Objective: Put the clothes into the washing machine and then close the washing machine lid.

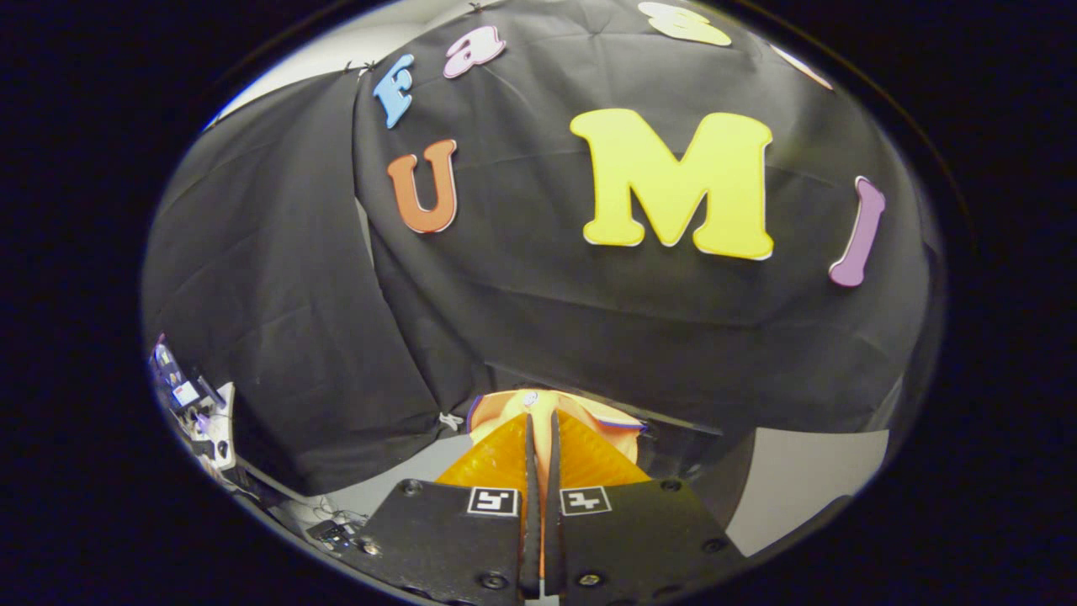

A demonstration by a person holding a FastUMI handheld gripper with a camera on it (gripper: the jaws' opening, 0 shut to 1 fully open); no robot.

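Black cloth, creased and pinned along its top edge, forms the booth's wall and takes up most of what lies beyond the fingers. Pale grey floor or tabletop shows below it at either side. Low down, the gripper has its amber-padded fingers drawn nearly together, pinching a fold of light orange clothing with a thin purple edge, which bunches just ahead of the fingertips.
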